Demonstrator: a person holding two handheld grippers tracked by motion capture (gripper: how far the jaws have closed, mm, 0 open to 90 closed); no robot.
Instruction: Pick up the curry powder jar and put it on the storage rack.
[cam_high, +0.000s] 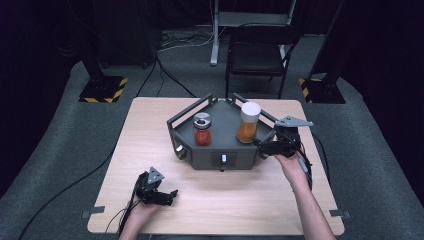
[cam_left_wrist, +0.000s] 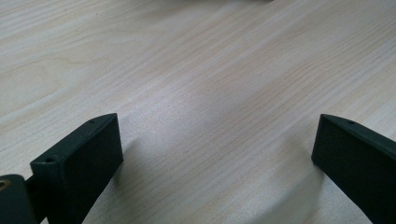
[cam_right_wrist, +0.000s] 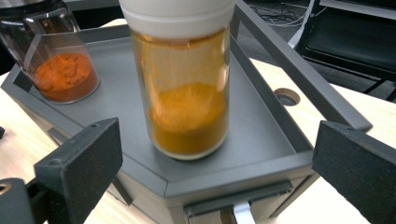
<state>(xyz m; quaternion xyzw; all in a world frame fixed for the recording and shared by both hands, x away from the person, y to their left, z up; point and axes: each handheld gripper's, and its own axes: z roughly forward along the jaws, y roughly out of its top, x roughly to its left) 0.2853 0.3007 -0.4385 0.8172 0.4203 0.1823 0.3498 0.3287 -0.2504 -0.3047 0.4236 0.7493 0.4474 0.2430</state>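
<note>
Right tongs (cam_right_wrist: 217, 158) wide, before yellow-powder jar (cam_right_wrist: 187, 88) | jar upright, white cap up | left tongs (cam_left_wrist: 217, 149) wide

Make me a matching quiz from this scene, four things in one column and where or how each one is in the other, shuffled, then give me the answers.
Things:
1. white-lidded jar
2. metal-lidded jar
3. left gripper
4. right gripper

Places or states:
A. open, low over bare tabletop
B. holds red powder, left part of the tray
C. open, at the tray's right edge, facing a jar
D. holds yellow-orange powder, right part of the tray

Pairs: 1-D, 2-B, 3-A, 4-C
</note>
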